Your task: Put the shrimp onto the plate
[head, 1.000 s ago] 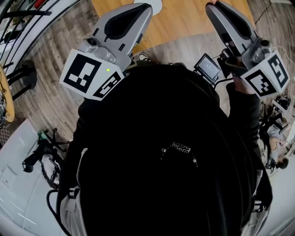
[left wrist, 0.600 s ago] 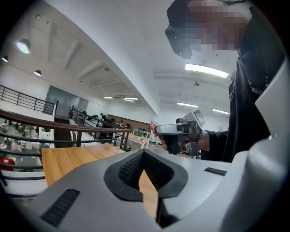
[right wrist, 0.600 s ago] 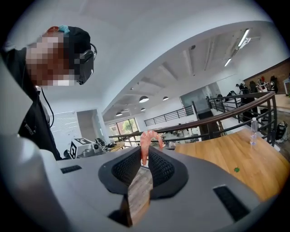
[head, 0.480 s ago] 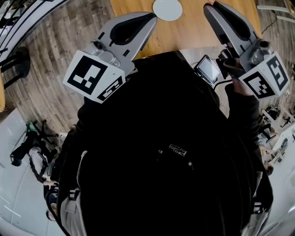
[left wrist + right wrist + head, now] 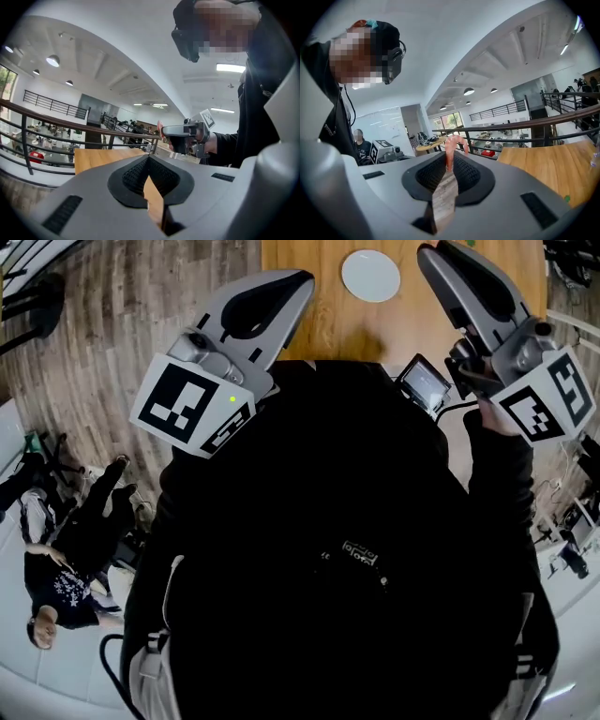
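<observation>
A white plate (image 5: 370, 276) lies on the wooden table (image 5: 319, 320) at the top of the head view, between my two raised grippers. My right gripper (image 5: 427, 253) points at the table's far right, to the right of the plate. In the right gripper view its jaws (image 5: 449, 158) are shut on a pink curled shrimp (image 5: 451, 146) that sticks out past the tips. My left gripper (image 5: 304, 279) hangs left of the plate, its jaws (image 5: 149, 158) pressed together with nothing between them. My dark torso hides the near part of the table.
A small screen device (image 5: 425, 381) sits by my right hand. A black railing (image 5: 525, 125) runs along the table's side. A person in black (image 5: 56, 587) is on the floor at the lower left. Another person (image 5: 360, 144) sits behind the right gripper.
The plate and wooden table have come further into the head view, sliding down and right. Both grippers keep their pose. The person on the floor at the left has come into view.
</observation>
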Demonstrator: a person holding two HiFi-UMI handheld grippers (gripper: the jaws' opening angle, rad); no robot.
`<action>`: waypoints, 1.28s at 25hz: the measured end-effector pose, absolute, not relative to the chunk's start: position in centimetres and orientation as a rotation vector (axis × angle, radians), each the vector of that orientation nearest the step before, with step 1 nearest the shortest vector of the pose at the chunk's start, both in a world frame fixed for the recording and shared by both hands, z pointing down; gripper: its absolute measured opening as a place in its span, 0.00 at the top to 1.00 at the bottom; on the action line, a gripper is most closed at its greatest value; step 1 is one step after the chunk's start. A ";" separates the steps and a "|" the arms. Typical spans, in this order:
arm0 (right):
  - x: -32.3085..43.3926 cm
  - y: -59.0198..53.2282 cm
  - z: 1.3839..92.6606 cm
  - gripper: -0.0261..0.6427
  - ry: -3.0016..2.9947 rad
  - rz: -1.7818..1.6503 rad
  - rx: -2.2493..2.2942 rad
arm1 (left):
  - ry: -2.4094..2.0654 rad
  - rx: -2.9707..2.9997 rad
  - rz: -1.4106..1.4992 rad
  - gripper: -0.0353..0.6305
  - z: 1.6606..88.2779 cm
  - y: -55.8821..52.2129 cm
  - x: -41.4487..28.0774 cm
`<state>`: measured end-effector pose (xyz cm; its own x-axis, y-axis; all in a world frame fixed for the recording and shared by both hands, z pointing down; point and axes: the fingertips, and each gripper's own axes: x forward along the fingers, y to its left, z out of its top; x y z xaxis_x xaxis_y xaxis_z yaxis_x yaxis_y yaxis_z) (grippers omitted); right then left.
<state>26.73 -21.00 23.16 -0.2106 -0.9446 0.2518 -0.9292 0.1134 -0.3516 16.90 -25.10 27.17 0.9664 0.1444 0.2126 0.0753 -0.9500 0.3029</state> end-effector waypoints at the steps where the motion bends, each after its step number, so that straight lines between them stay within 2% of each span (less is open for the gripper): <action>1: 27.0 -21.6 23.4 0.87 2.340 -0.696 -1.936 | 0.134 2.813 0.342 0.94 27.4 -25.5 16.9; 6: 27.1 -23.5 26.7 0.87 2.419 -0.752 -1.877 | 0.051 2.729 0.375 0.94 31.1 -25.1 16.6; 14: 27.7 -23.0 28.7 0.87 2.398 -0.842 -1.814 | 0.067 2.697 0.332 0.94 31.0 -23.9 17.4; 18: 27.5 -22.5 28.7 0.87 2.398 -0.806 -1.838 | 0.113 2.789 0.234 0.94 29.4 -23.5 17.4; 32: 30.8 -20.7 29.8 0.87 2.380 -0.839 -1.969 | 0.136 2.805 0.259 0.94 26.2 -22.7 17.7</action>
<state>30.75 -20.71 29.84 -0.2419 -0.8985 0.3663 -0.9296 0.1064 -0.3529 17.66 -22.65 26.20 0.9790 0.1226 0.1631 0.0645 -0.9442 0.3231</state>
